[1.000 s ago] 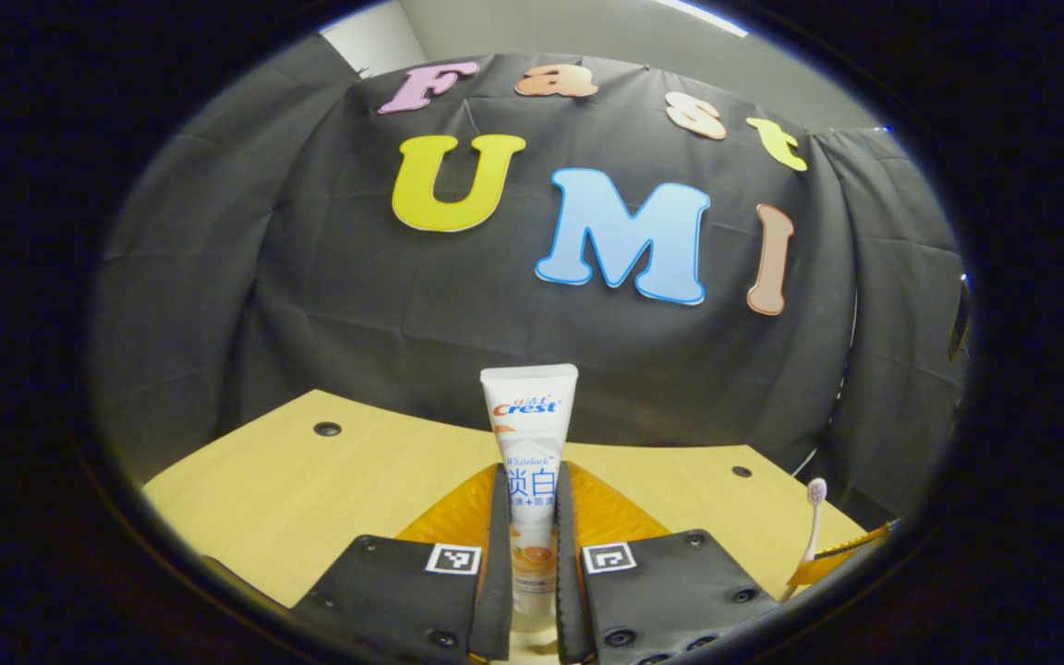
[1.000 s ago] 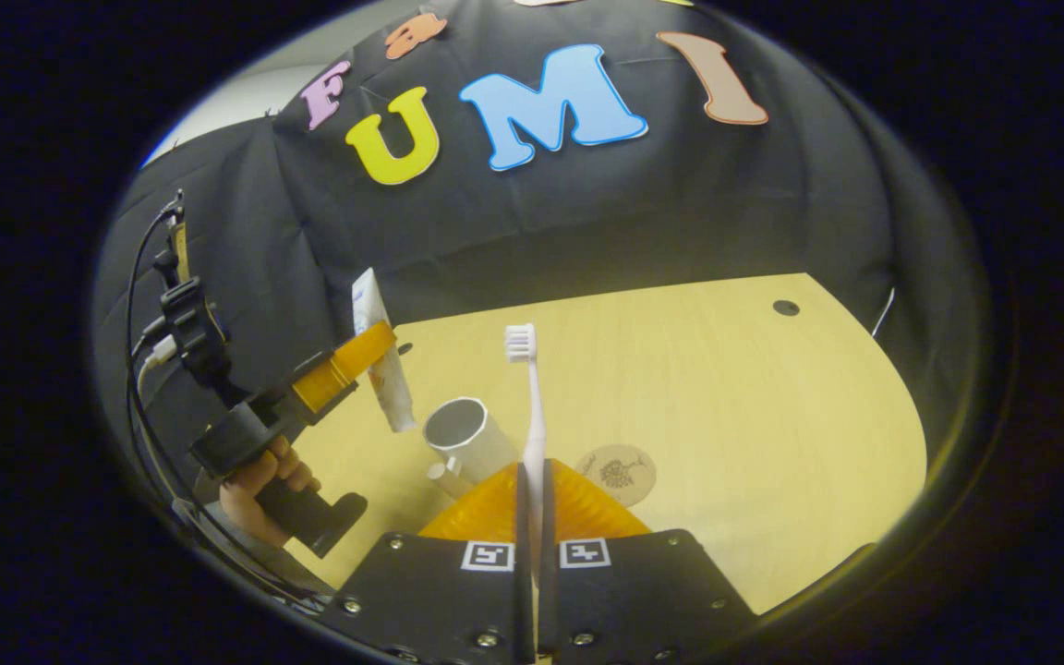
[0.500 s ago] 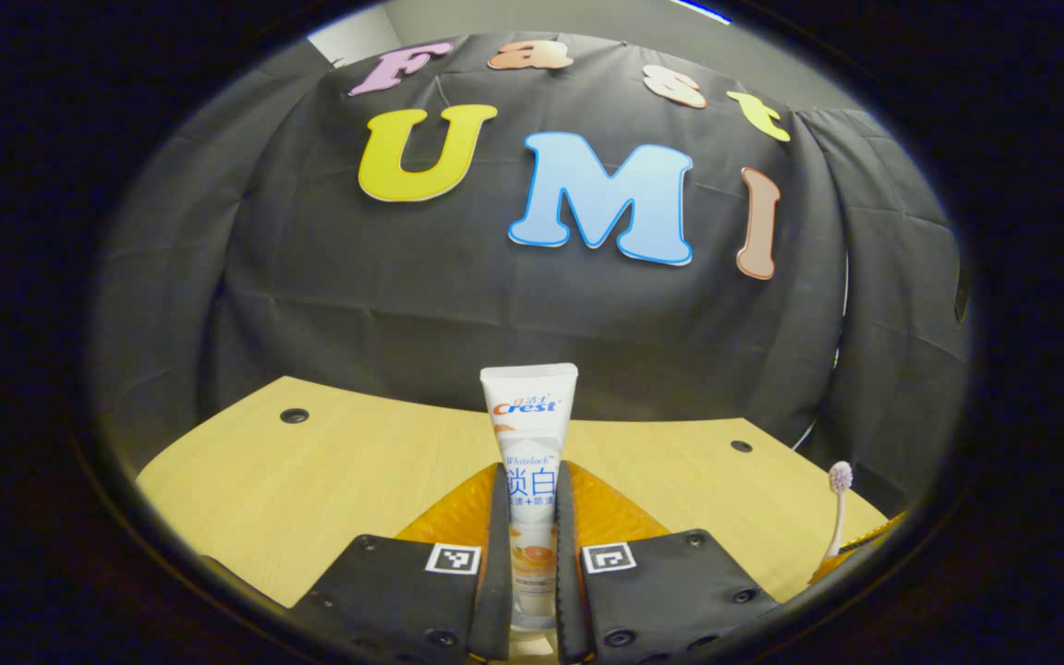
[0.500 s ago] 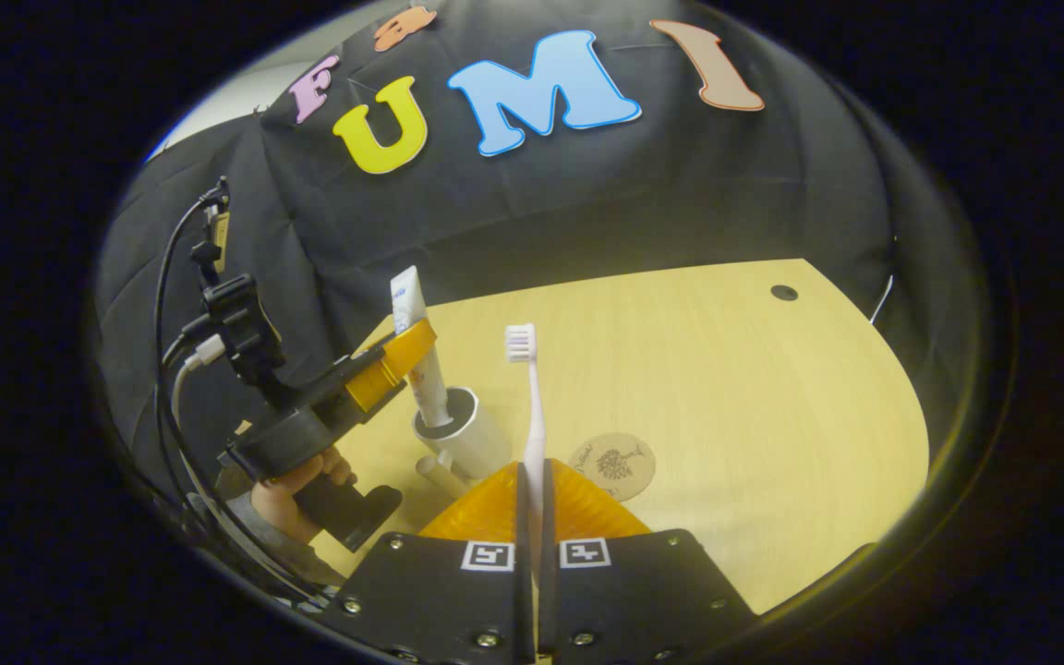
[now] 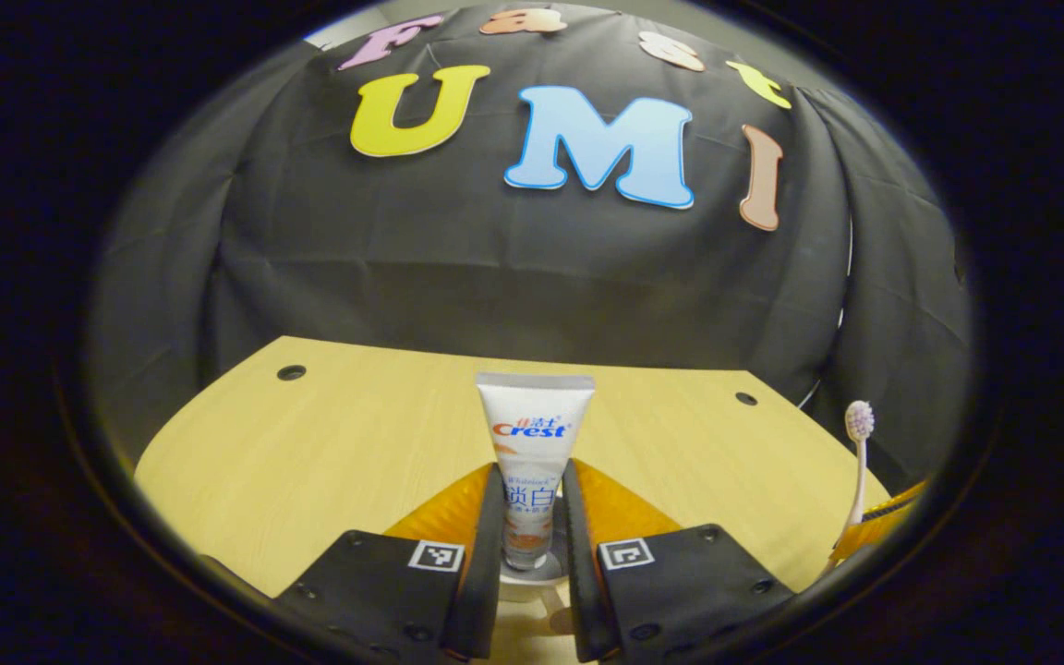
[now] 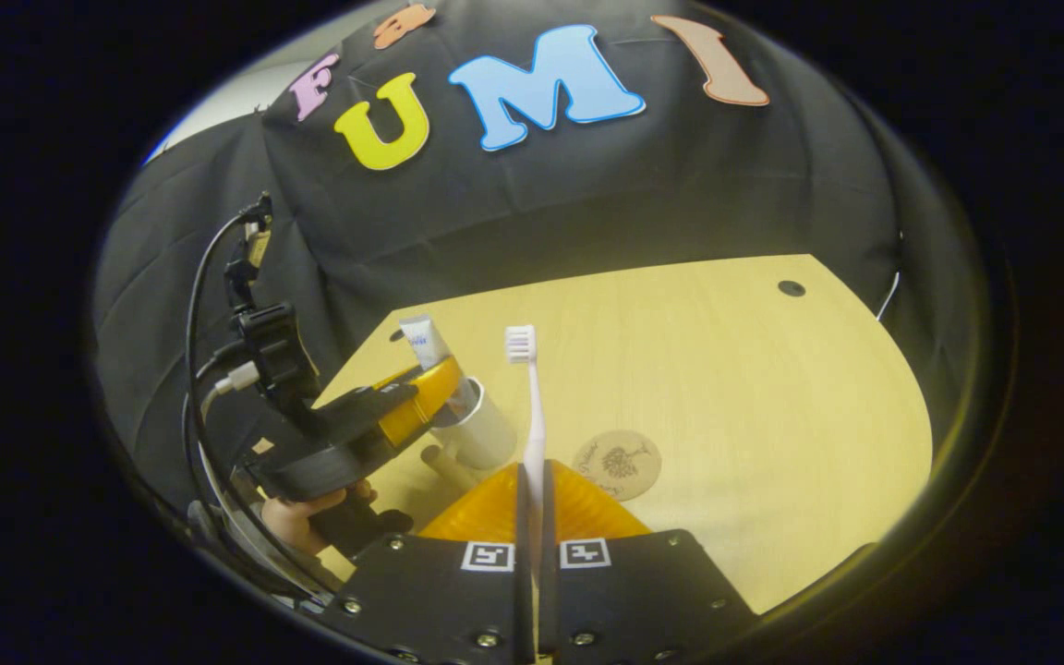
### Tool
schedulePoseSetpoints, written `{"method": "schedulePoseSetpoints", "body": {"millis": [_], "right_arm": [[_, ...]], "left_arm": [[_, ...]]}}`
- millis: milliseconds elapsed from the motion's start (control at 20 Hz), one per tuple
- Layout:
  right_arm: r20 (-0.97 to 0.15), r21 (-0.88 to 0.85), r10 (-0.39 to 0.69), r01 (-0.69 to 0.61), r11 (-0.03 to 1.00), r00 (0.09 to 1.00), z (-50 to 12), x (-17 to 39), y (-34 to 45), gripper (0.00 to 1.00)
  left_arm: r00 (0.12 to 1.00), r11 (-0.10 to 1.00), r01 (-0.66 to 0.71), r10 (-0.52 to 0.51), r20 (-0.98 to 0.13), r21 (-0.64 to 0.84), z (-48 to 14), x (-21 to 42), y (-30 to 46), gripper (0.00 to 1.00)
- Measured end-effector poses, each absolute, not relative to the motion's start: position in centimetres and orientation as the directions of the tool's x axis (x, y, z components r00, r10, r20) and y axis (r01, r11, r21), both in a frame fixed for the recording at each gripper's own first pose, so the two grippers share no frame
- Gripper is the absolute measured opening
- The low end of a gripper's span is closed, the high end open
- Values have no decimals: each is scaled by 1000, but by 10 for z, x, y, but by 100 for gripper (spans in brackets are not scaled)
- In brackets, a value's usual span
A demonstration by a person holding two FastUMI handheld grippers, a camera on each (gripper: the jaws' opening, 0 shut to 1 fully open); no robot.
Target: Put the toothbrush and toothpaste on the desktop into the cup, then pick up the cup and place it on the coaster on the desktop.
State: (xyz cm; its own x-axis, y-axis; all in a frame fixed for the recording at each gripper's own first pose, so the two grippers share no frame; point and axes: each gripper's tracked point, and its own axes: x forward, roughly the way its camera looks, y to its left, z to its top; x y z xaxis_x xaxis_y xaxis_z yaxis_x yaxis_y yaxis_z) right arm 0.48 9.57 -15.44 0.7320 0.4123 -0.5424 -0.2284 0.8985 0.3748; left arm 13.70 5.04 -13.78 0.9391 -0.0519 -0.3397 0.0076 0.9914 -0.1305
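The white toothpaste tube [image 5: 532, 434] stands upright with its lower end inside the white cup [image 5: 532, 577], seen between my left gripper's fingers. My left gripper [image 5: 532, 476] is open a little, its fingers just off the tube's sides. In the right gripper view the left gripper [image 6: 421, 406] sits at the cup [image 6: 481, 434] with the tube [image 6: 421, 340] sticking up out of it. My right gripper [image 6: 532, 466] is shut on the handle of a pink toothbrush [image 6: 532, 406], held upright with bristles up, just right of the cup. The round coaster [image 6: 618, 462] lies flat on the table right of the cup.
The light wooden table [image 6: 754, 369] has small round holes near its back corners [image 6: 791, 288]. A hand [image 6: 296, 513] holds the left gripper, cables rising from it. In the left gripper view the toothbrush [image 5: 858, 462] shows at the right edge.
My left gripper came down with the toothpaste until the tube's end went into the cup, then its fingers parted slightly. The right gripper kept its hold on the toothbrush and barely moved.
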Motion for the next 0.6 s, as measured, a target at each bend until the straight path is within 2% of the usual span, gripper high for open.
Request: {"method": "schedulePoseSetpoints", "body": {"millis": [150,300,450,550,600], "right_arm": [[-534,377,420,-238,895,734,-153,6,96,4],[-517,381,430,-251,890,740,-148,11,98,4],[-488,385,444,-271,882,751,-139,20,104,4],[-459,385,457,-293,875,761,-130,31,111,4],[-442,383,463,-306,872,768,-124,36,115,4]], "left_arm": [[936,993,14,-55,-348,-120,-140,132,49,53],[938,993,24,-63,-341,-117,-133,127,48,51],[936,992,35,-75,-345,-121,-131,121,44,66],[933,991,35,-78,-352,-127,-130,115,45,81],[929,990,43,-90,-360,-137,-131,111,43,77]]}}
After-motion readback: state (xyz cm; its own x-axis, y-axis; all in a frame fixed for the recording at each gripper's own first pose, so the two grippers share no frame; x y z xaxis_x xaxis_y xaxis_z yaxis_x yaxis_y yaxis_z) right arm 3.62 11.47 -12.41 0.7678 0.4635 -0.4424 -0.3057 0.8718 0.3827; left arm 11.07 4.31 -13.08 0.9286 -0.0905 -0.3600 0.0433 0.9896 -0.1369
